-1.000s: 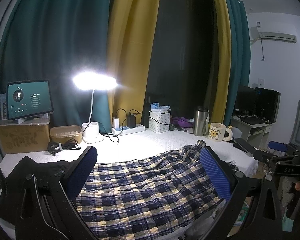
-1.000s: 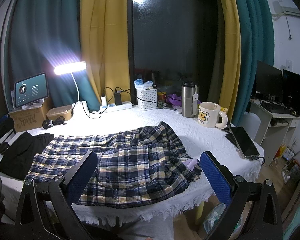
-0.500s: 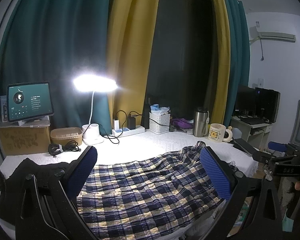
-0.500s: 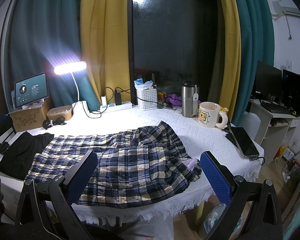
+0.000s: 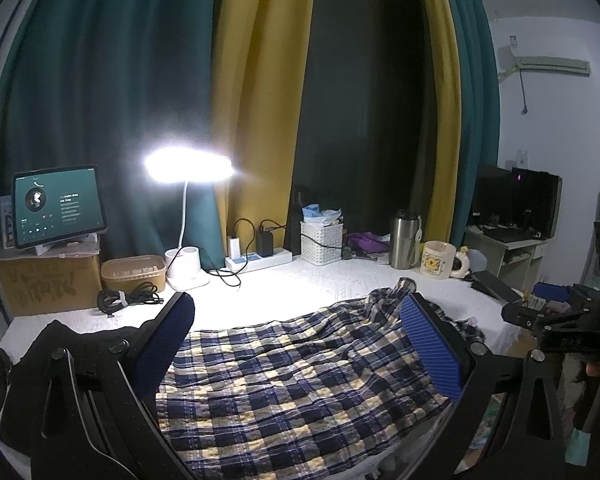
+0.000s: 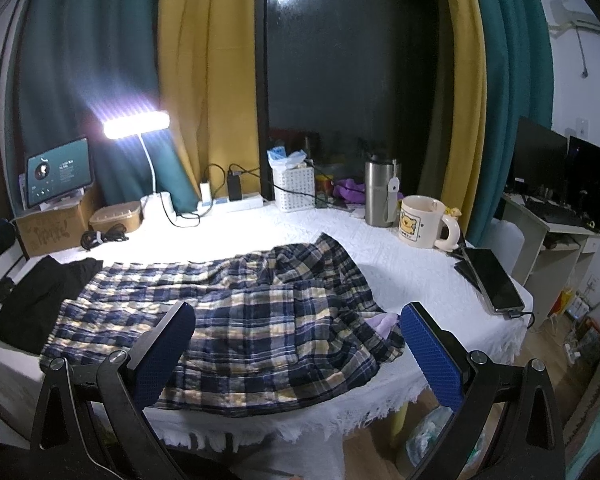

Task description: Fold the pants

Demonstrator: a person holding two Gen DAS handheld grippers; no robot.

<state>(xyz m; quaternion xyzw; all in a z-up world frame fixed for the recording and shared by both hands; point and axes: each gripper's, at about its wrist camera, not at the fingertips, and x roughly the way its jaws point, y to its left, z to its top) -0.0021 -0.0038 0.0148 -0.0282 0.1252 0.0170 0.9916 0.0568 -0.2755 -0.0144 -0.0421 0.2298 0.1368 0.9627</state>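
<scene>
Blue, yellow and white plaid pants (image 5: 292, 376) (image 6: 236, 320) lie rumpled across a table with a white cloth (image 6: 412, 272). The waist end bunches at the right, near the table's front corner. My left gripper (image 5: 300, 340) hovers open above the pants' left part, with nothing between its blue pads. My right gripper (image 6: 296, 344) hangs open over the front edge of the pants, also holding nothing. The right gripper's black body (image 5: 560, 320) shows at the right edge of the left wrist view.
A black garment (image 6: 40, 292) lies at the table's left end. Along the back stand a lit desk lamp (image 6: 136, 126), tablet (image 6: 58, 170) on a cardboard box, power strip (image 6: 228, 202), white basket (image 6: 294, 188), steel flask (image 6: 378, 196) and mug (image 6: 422, 222). A phone (image 6: 494, 280) rests at the right edge.
The left wrist view has tilted slightly upward, so the table sits a little lower in frame. The pants and the right gripper have not moved.
</scene>
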